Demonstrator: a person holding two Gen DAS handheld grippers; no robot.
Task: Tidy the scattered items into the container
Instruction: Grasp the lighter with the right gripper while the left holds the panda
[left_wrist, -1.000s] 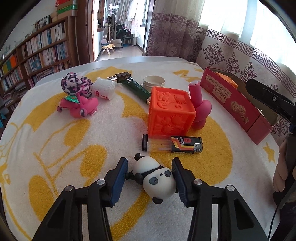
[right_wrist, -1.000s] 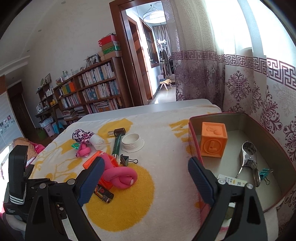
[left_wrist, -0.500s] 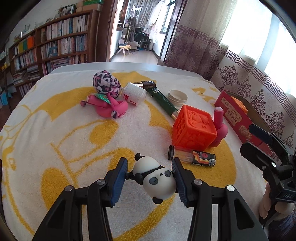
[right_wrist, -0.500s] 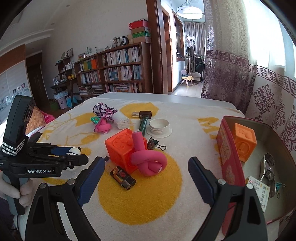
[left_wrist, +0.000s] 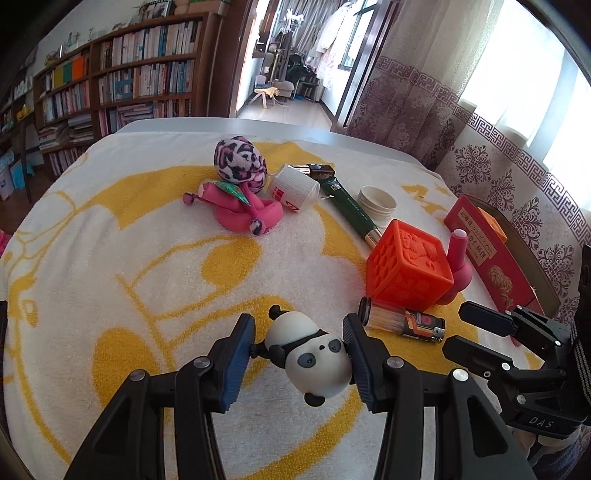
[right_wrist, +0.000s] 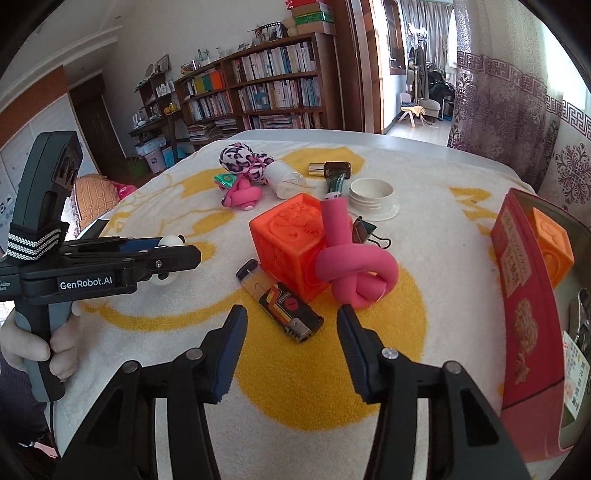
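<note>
My left gripper (left_wrist: 299, 347) is shut on a black-and-white panda toy (left_wrist: 310, 354), held just above the yellow-and-white towel (left_wrist: 147, 258). In the right wrist view the left gripper (right_wrist: 162, 254) sits at the left with the panda (right_wrist: 171, 240) poking out. My right gripper (right_wrist: 291, 325) hovers low over a lighter (right_wrist: 284, 306). Its jaws are closing, and the lighter's near end lies between the tips, untouched by the pads. The red container (right_wrist: 517, 280) stands at the right with an orange cube (right_wrist: 550, 243) inside.
Behind the lighter lie an orange-red cube (right_wrist: 291, 240), a knotted pink toy (right_wrist: 354, 269) and a binder clip (right_wrist: 364, 230). Farther back are a white lid (right_wrist: 371, 192), a green tube (left_wrist: 347, 206), a white cup (left_wrist: 295, 188), a leopard-print ball (left_wrist: 240, 162) and a pink toy (left_wrist: 243, 210).
The right gripper has come down and swung left from the container toward the lighter, and its jaws have narrowed. The left gripper has shifted and rolled with the panda still in it.
</note>
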